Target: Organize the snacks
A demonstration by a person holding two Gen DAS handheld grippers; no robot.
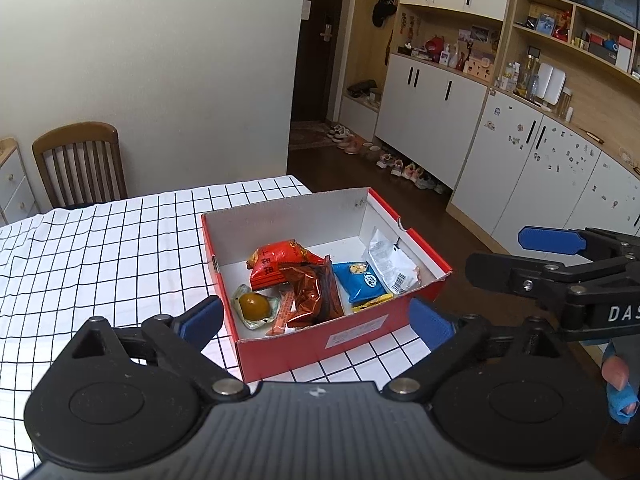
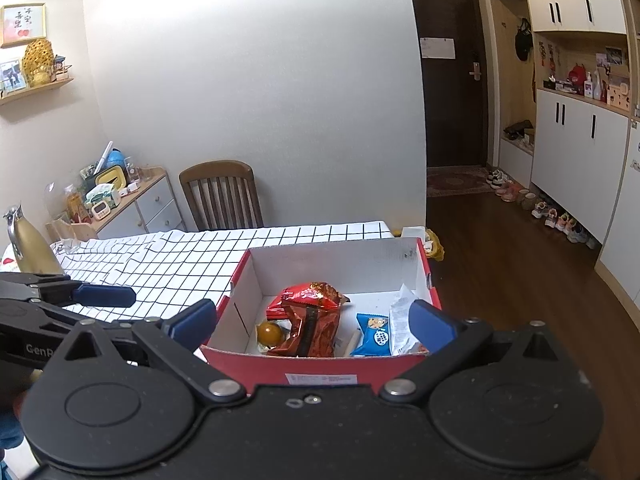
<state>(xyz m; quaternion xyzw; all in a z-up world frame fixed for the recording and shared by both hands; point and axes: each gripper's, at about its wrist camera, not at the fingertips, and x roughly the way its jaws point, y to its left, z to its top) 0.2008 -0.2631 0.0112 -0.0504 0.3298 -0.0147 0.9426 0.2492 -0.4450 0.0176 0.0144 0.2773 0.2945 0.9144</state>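
1. Snacks sit inside the red shoebox (image 1: 352,334) at the near right corner of the table (image 1: 100,248): red packet (image 1: 276,266), crinkled brown foil wrapper (image 1: 312,292), blue packet (image 1: 360,282), white packet (image 1: 390,262), and a clear-wrapped brown egg-like item (image 1: 254,305) in the box's near left corner.
2. Your left gripper (image 1: 316,320) hovers short of the box's near wall, jaws spread wide, nothing between them. Your right gripper (image 2: 312,320) is likewise wide apart and empty, just before the same near wall.
3. No snack is visible on the cloth outside the box, so I judge the task near its end or at a tidy-up step.
4. If you rearrange, go in with one gripper only; the two are close together and could knock.
5. Foil wrapper overlaps the red packet; pinch a sealed end, not the puffed middle, or it will likely slip.
6. Box overhangs close to the table's right edge; avoid pushing it that way.
7. Surface: white tablecloth with black grid, wrinkled towards the left.
8. Room: wooden chair (image 2: 220,196) at the far edge, side cabinet (image 2: 136,204) with clutter, white cupboards (image 1: 432,112), shoes along the floor, dark door.
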